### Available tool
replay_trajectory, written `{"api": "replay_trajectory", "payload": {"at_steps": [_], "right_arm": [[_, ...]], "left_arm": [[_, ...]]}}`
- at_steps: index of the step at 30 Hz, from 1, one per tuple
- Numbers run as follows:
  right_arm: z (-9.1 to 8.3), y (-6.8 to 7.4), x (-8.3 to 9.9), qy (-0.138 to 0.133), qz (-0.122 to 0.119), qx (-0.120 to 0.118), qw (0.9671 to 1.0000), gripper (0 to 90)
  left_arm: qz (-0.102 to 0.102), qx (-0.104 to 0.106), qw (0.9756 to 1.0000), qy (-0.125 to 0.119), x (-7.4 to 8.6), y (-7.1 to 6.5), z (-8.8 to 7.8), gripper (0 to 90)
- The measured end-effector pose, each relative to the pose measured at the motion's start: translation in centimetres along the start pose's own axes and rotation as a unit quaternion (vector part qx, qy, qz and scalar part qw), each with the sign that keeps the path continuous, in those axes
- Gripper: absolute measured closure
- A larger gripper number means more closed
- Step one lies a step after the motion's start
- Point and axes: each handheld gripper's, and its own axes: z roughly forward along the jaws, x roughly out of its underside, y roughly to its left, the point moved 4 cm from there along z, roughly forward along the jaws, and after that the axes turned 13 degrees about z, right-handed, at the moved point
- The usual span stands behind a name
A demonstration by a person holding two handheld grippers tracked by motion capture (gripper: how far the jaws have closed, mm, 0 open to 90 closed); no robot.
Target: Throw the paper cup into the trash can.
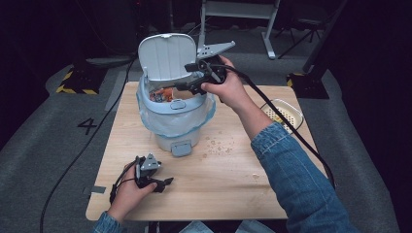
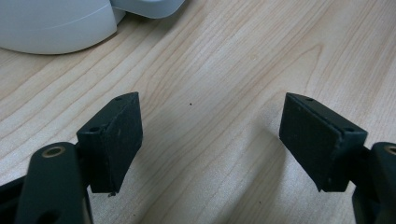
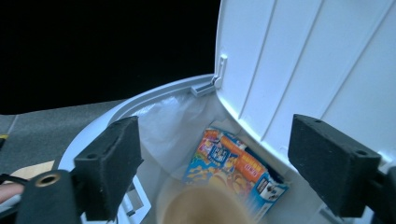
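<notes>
**Drop into bin looks done, crumbs left**

Nearest me: left tool [image 1: 163, 183] resting on the light wooden table [image 1: 233, 194], jaws wide, nothing between them. Right tool [image 1: 187, 86] sits over the pale blue lidded plastic bin [image 1: 177, 128], jaws spread wide and empty. A blurred tan object [image 3: 205, 205] is just below them inside the bin, beside a colourful snack packet [image 3: 233, 165]. I judge the drop complete. Scattered crumbs [image 1: 218, 144] remain on the table; white strainer basket [image 1: 286, 112] untouched at right.
</notes>
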Motion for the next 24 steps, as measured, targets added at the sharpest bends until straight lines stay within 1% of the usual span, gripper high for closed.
{"api": "replay_trajectory", "payload": {"at_steps": [1, 2, 3, 5, 8, 9, 11, 14, 16, 18, 20, 24], "right_arm": [[-0.1, 0.0, -0.1, -0.003, -0.006, 0.004, 1.0, 14.2], [-0.3, 0.1, -0.1, -0.001, -0.015, 0.005, 0.9999, 16.2], [-0.5, 0.1, -0.2, -0.002, -0.023, 0.003, 0.9997, 16.0], [-1.2, 0.3, -0.5, -0.013, -0.025, 0.006, 0.9996, 16.9], [-2.6, 0.6, -0.9, -0.027, -0.02, 0.009, 0.9994, 20.4], [-3.2, 0.6, -1.0, -0.029, -0.022, 0.011, 0.9993, 20.9], [-4.3, 0.7, -1.1, -0.028, -0.02, 0.018, 0.9993, 20.7], [-6.0, 0.7, -1.0, -0.024, -0.013, 0.029, 0.9992, 22.0], [-7.2, 0.6, -0.8, -0.024, -0.011, 0.034, 0.9991, 24.2], [-8.4, 0.5, -0.5, -0.018, -0.012, 0.047, 0.9986, 24.3], [-9.5, 0.4, -0.3, -0.017, -0.013, 0.057, 0.9981, 25.1], [-11.7, 0.1, 0.3, -0.012, -0.008, 0.071, 0.9974, 27.6]], "left_arm": [[0.001, -0.001, 1.0, 0.0, 0.0, 0.0, 0.0, 22.0], [0.001, -0.001, 1.0, 0.001, 0.0, 0.0, 0.0, 22.1], [0.001, -0.001, 1.0, 0.001, 0.0, 0.0, 0.0, 22.0], [0.001, -0.001, 1.0, 0.001, 0.0, 0.0, 0.0, 22.1], [-0.001, 0.001, 1.0, -0.001, 0.0, 0.0, 0.0, 22.1], [-0.001, 0.001, 1.0, -0.001, 0.0, 0.1, 0.0, 22.1], [-0.005, 0.001, 1.0, -0.002, 0.0, 0.1, 0.0, 22.1], [-0.005, -0.001, 1.0, -0.002, 0.1, 0.2, -0.1, 22.1], [-0.015, 0.0, 0.9999, -0.002, 0.1, 0.2, -0.2, 22.1], [-0.02, -0.004, 0.9998, -0.003, 0.1, 0.3, -0.3, 21.7], [-0.024, -0.002, 0.9997, -0.007, 0.1, 0.3, -0.3, 20.7], [-0.024, -0.009, 0.9996, -0.012, -0.1, 0.3, -0.5, 19.8]]}}
